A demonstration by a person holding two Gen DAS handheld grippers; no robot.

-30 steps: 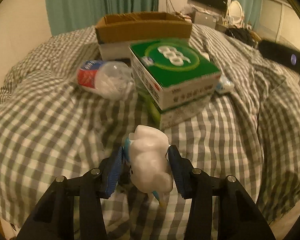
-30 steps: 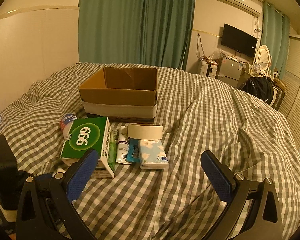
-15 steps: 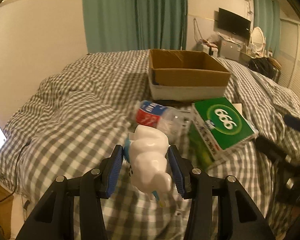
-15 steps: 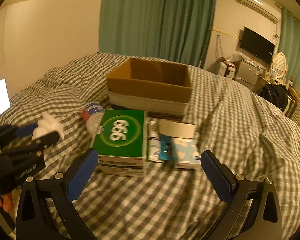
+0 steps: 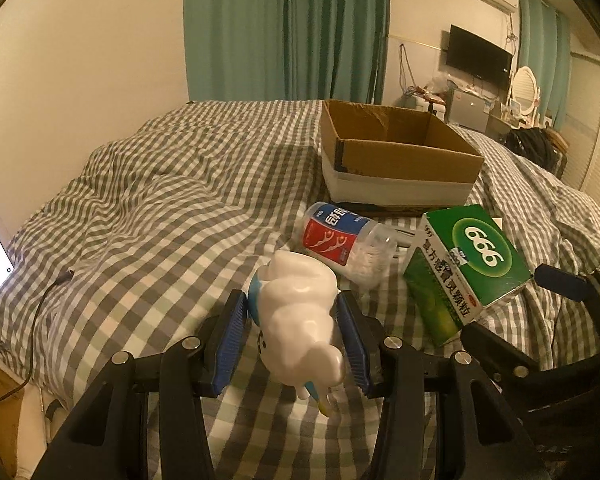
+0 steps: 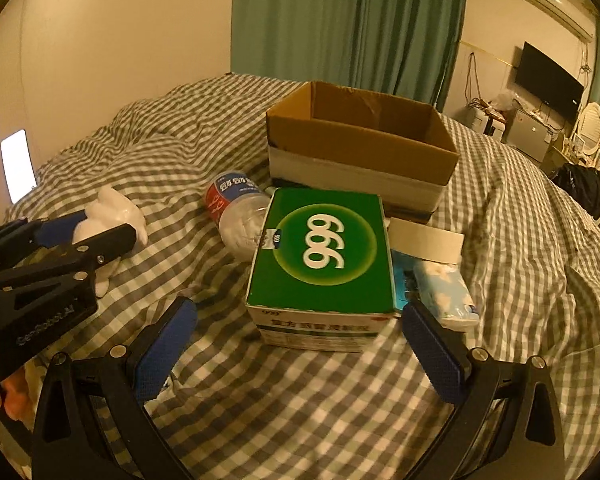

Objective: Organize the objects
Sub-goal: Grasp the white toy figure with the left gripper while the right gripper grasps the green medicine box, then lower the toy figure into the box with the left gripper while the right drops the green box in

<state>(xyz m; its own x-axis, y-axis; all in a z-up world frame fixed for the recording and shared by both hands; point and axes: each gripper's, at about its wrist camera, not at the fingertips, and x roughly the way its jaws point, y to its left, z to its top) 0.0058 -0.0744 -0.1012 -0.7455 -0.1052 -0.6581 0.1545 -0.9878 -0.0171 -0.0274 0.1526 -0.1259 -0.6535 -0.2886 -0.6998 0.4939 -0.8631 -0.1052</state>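
My left gripper (image 5: pixel 292 320) is shut on a white plastic figure (image 5: pixel 300 320), held above the checked bedcover; from the right wrist view that figure (image 6: pixel 112 212) shows at the left. My right gripper (image 6: pixel 296 328) stands open just in front of the green 999 box (image 6: pixel 320 256), its pads level with the box's near corners. A crushed bottle with a red and blue label (image 6: pixel 232 204) lies left of the box. An open cardboard box (image 6: pixel 360 148) sits behind. A tape roll (image 6: pixel 424 240) and a blue tissue pack (image 6: pixel 444 292) lie right of the green box.
The checked bedcover (image 5: pixel 160 216) stretches wide to the left. A lit screen (image 6: pixel 18 164) with a cable stands at the bed's left edge. Green curtains (image 5: pixel 284 28), a wall TV (image 6: pixel 548 76) and a dark bag (image 6: pixel 580 188) lie beyond the bed.
My left gripper has swung left and back with the white figure, away from the green box. My right gripper has moved in close to the green box.
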